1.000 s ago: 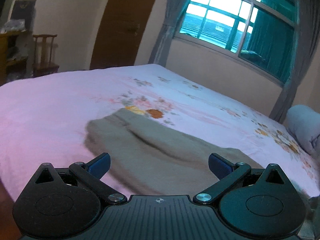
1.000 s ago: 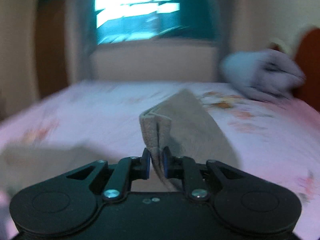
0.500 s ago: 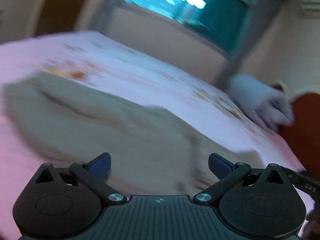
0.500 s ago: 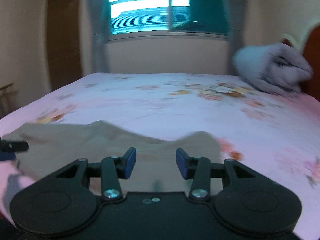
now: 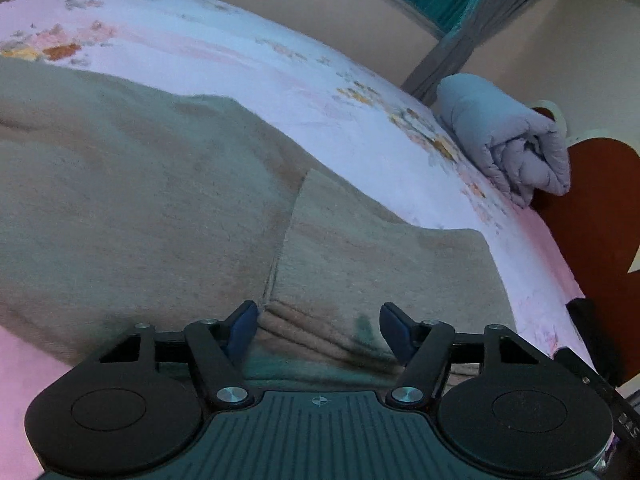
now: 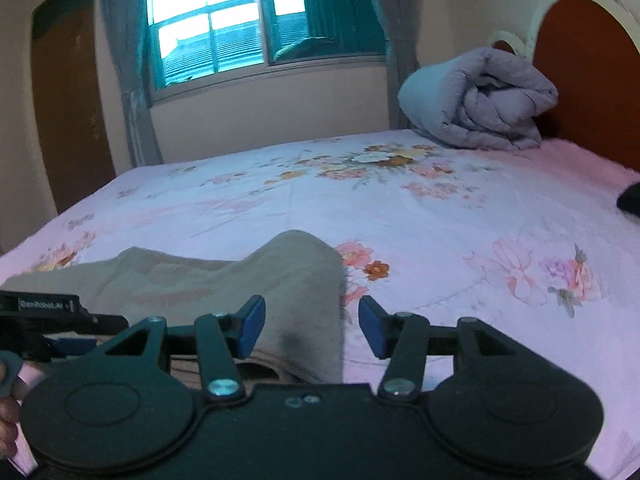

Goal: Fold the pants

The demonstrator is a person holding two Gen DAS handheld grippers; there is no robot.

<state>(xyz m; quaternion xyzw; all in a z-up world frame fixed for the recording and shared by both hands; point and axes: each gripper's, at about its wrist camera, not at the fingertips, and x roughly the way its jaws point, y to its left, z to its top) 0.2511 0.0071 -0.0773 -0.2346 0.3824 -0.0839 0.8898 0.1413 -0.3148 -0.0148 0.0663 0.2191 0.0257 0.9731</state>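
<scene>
**Both grippers standing open over the beige pants on the bed**

Left gripper [image 5: 316, 330] first, in its own wrist view: it is hovering low over the near edge of the beige pants [image 5: 152, 208], its jaws having just been closing in from wide, yet standing apart with no pad pressing on the cloth. A bunched fold of the fabric is lying between the blue fingertips [image 5: 242, 326], and a seam is running up from there across the garment. The pants are spreading flat over the pink floral bedsheet [image 5: 248, 60], filling most of the near side. A rolled grey quilt [image 5: 508, 140] is sitting at the far corner against the red headboard [image 5: 596, 216].

Over to the right wrist view: the right gripper [image 6: 312, 328] is holding nothing, its jaws having just been opening. The right-hand end of the pants [image 6: 296, 276] is lying below and between the pads, untouched. At the left edge the left gripper [image 6: 48, 312] is peeking in. Behind, the window [image 6: 224, 28] is glowing bright above the bedsheet [image 6: 400, 208], with the quilt [image 6: 480, 96] beside the headboard [image 6: 592, 64].
</scene>
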